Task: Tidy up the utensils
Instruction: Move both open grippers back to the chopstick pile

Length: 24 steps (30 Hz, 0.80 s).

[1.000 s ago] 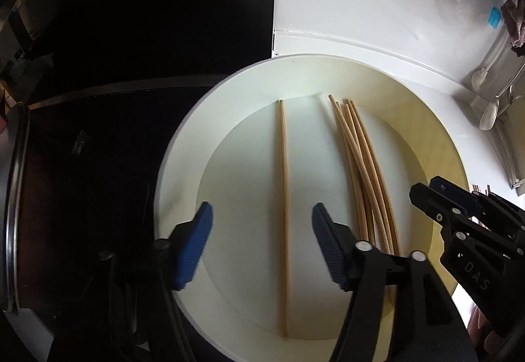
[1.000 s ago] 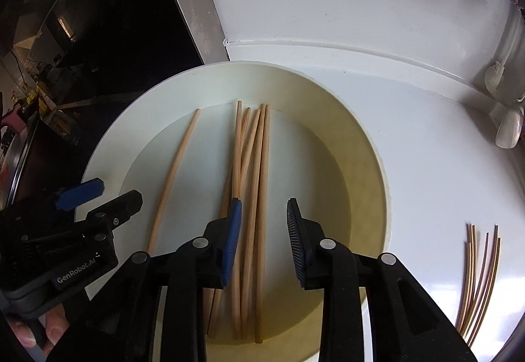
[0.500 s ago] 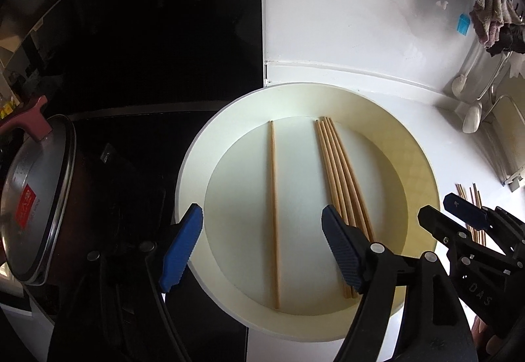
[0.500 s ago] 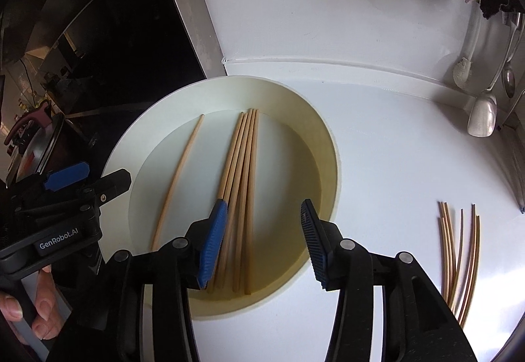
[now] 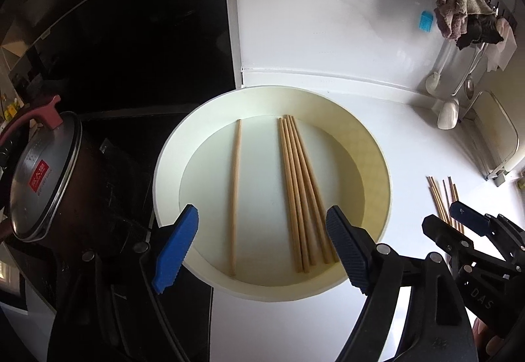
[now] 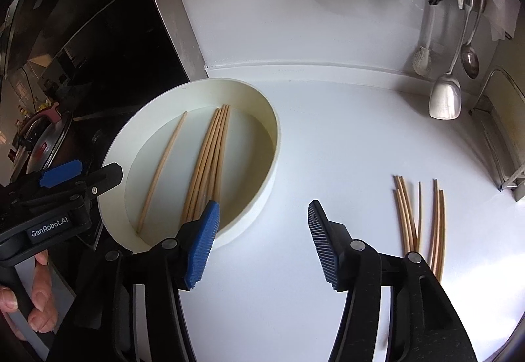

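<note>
A round cream tray (image 5: 377, 165) (image 6: 262, 188) rests on the white counter. Inside it lie a single wooden chopstick (image 5: 235, 194) (image 6: 162, 171) and a bundle of several chopsticks (image 5: 300, 194) (image 6: 210, 161). My left gripper (image 5: 262, 250) hangs above the tray's near edge, its jaws opening, with nothing between them. My right gripper (image 6: 262, 244) hovers over the counter just right of the tray, jaws opening and empty. A loose group of chopsticks (image 6: 420, 217) (image 5: 443, 201) lies on the counter further right.
A lidded pot (image 5: 42, 178) sits on the dark stove at left. A spatula (image 6: 444, 96), a ladle and a brush hang on the white back wall under some cloths (image 5: 459, 10). A metal rack (image 6: 505, 138) stands at the right edge. A hand (image 6: 36, 296) holds the left gripper's handle.
Both grippers pulled back and rose away from the tray, and both jaws widened. The right gripper shifted from over the chopstick bundle to over the bare counter right of the tray.
</note>
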Available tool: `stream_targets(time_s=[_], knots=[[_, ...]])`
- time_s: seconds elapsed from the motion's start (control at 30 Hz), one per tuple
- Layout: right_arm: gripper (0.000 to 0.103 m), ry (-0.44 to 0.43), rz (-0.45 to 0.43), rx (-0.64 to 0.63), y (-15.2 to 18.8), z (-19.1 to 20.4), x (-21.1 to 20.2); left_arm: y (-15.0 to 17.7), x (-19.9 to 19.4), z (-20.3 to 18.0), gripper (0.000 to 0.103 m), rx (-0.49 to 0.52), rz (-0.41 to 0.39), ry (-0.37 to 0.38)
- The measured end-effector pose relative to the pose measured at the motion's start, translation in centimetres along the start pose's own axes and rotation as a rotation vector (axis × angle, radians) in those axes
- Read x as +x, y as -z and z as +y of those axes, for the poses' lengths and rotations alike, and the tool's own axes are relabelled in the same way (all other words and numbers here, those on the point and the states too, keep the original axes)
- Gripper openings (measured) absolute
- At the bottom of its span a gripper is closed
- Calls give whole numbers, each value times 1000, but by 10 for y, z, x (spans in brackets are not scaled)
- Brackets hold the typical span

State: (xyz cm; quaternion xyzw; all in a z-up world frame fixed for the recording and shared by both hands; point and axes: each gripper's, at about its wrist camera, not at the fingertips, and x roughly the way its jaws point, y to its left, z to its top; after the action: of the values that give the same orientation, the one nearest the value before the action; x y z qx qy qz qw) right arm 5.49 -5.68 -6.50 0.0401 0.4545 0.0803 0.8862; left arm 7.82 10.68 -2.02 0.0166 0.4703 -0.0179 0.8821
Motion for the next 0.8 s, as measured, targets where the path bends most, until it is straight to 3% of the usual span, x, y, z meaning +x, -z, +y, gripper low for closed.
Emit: stream_targets(time_s=[0.8], knots=[[61,92,-46,170,60,-159,-75,23,-20,-148,83,129,27,74]])
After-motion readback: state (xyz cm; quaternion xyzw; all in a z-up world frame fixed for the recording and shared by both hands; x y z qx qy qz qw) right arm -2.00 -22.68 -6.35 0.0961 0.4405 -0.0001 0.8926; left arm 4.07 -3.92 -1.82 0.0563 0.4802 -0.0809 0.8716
